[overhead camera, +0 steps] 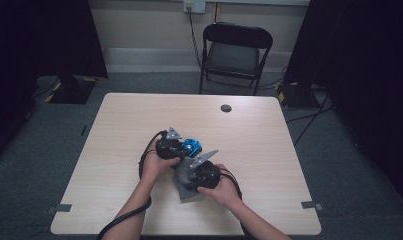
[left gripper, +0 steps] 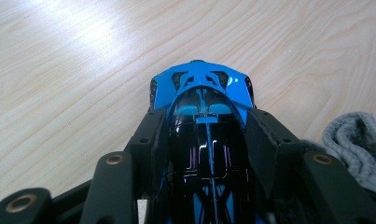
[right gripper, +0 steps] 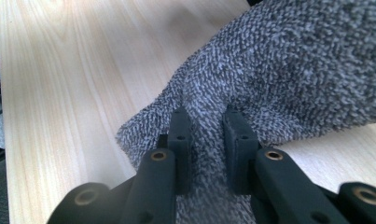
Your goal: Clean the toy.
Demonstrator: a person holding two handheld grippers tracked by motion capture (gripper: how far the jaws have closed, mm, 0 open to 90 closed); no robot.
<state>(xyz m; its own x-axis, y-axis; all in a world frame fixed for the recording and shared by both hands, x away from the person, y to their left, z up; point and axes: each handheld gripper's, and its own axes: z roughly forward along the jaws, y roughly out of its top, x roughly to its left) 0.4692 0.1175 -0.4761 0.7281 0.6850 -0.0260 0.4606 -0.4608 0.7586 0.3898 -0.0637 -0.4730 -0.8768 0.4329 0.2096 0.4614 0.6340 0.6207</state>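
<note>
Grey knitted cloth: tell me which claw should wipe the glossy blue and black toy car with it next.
Right. The right claw is shut on the grey knitted cloth, while the left claw clamps the glossy blue and black toy car, probably steadying it.

Both forearms enter from the bottom edge; left claw (overhead camera: pixel 189 148) half closed mid-frame; right claw (overhead camera: pixel 185 186) pinched nearly shut just below it.

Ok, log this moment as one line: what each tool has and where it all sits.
left tool: shut on blue toy car | right tool: shut on grey cloth | both low over wooden table
</note>
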